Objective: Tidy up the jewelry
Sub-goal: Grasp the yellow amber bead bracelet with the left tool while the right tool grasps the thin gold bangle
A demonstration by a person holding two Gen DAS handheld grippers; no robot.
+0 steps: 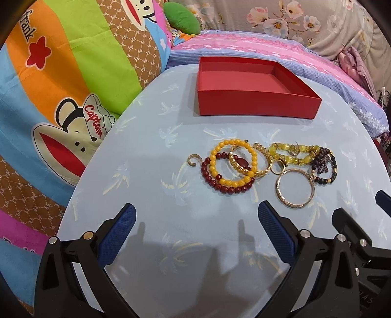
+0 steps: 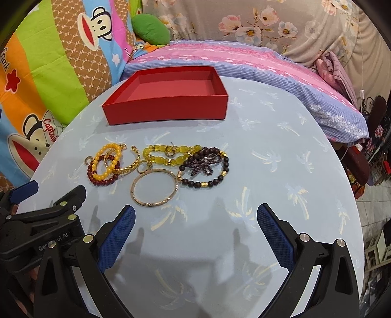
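A pile of jewelry lies on the light blue table [image 1: 151,195]: a yellow bead bracelet [image 1: 215,171] over a dark red bead bracelet [image 1: 212,182], a gold bangle [image 1: 311,189], a yellow stone bracelet [image 1: 281,153] and a dark bead bracelet [image 1: 326,179]. The gold bangle [image 2: 174,190] and dark bead bracelet [image 2: 195,184] also show in the right wrist view. An empty red box [image 1: 256,104] stands behind them, also in the right wrist view [image 2: 166,107]. My left gripper [image 1: 196,215] and right gripper [image 2: 195,216] are open and empty, in front of the pile.
Colourful cartoon bedding [image 1: 61,85] lies left of the table. A pink and lilac pillow [image 2: 244,66] and floral fabric [image 2: 268,22] lie behind. Furniture and clutter [image 2: 376,146] stand at the right edge.
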